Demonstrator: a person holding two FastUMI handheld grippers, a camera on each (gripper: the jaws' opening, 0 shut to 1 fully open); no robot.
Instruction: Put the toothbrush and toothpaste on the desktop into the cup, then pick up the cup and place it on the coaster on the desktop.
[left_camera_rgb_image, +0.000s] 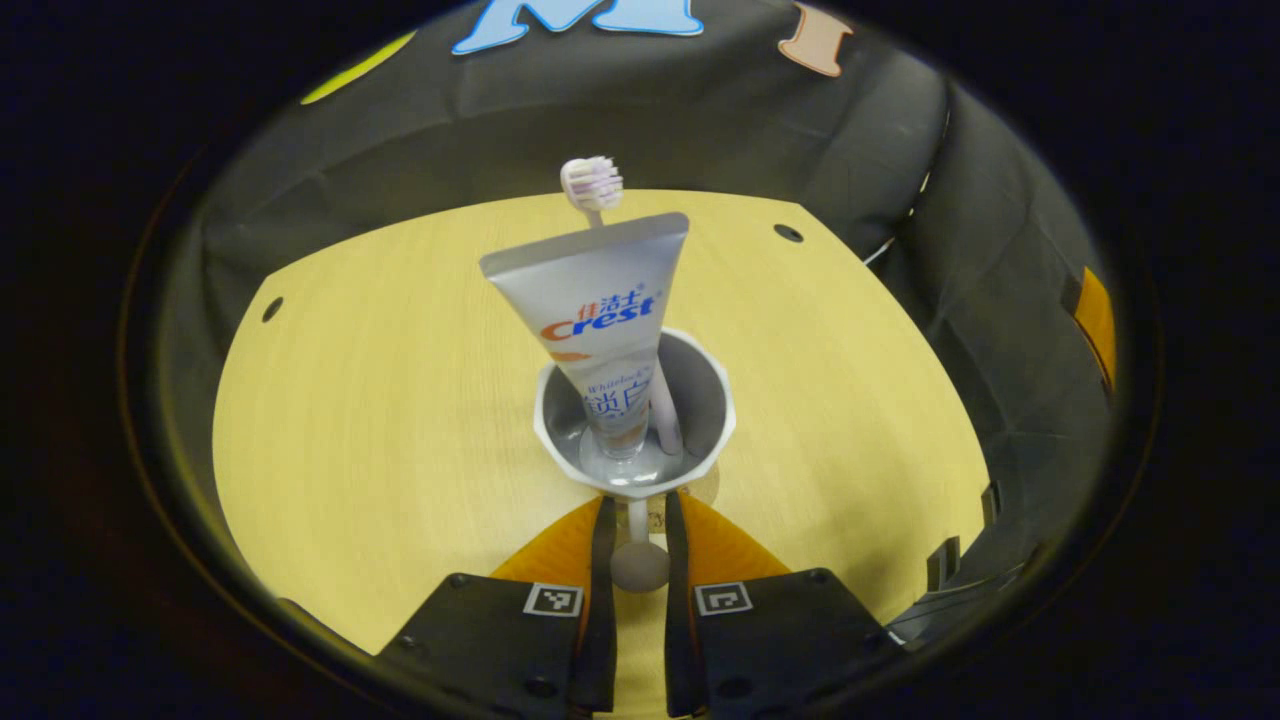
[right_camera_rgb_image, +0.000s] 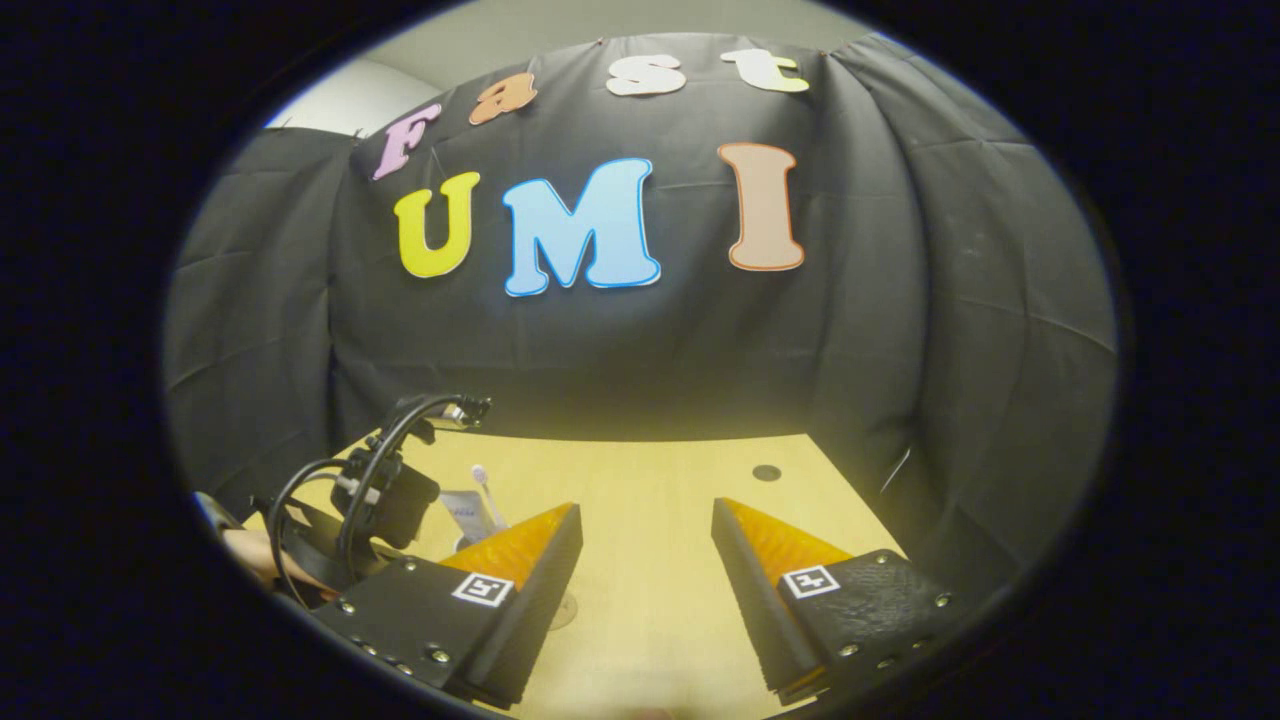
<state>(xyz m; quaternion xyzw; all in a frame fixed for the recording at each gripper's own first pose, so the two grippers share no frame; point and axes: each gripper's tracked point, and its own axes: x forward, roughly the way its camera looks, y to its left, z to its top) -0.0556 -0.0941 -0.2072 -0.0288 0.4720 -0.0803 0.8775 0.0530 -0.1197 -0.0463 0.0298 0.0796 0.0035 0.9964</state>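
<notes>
A pale cup (left_camera_rgb_image: 700, 400) stands at the middle of the yellow desktop (left_camera_rgb_image: 380, 420), seen from above in the left gripper view. Inside it a toothpaste tube (left_camera_rgb_image: 600, 300) stands cap down, and a toothbrush (left_camera_rgb_image: 592, 182) rises behind it, bristles up. My left gripper (left_camera_rgb_image: 640, 500) is shut on the cup's handle (left_camera_rgb_image: 640, 560), which ends in a round knob. A pale round coaster edge (left_camera_rgb_image: 706, 487) peeks out under the cup's near right side; I cannot tell whether they touch. My right gripper (right_camera_rgb_image: 645, 525) hangs open over bare desktop, right of the left gripper (right_camera_rgb_image: 385, 495) and the toothbrush (right_camera_rgb_image: 480, 475).
Black cloth walls close in the desktop at the back and sides. Small dark holes sit in the tabletop (left_camera_rgb_image: 788, 233) (left_camera_rgb_image: 272, 308) (right_camera_rgb_image: 767, 472). A hand and cables (right_camera_rgb_image: 300, 500) show behind the left gripper. A pale disc (right_camera_rgb_image: 565, 612) lies by my right gripper's left finger.
</notes>
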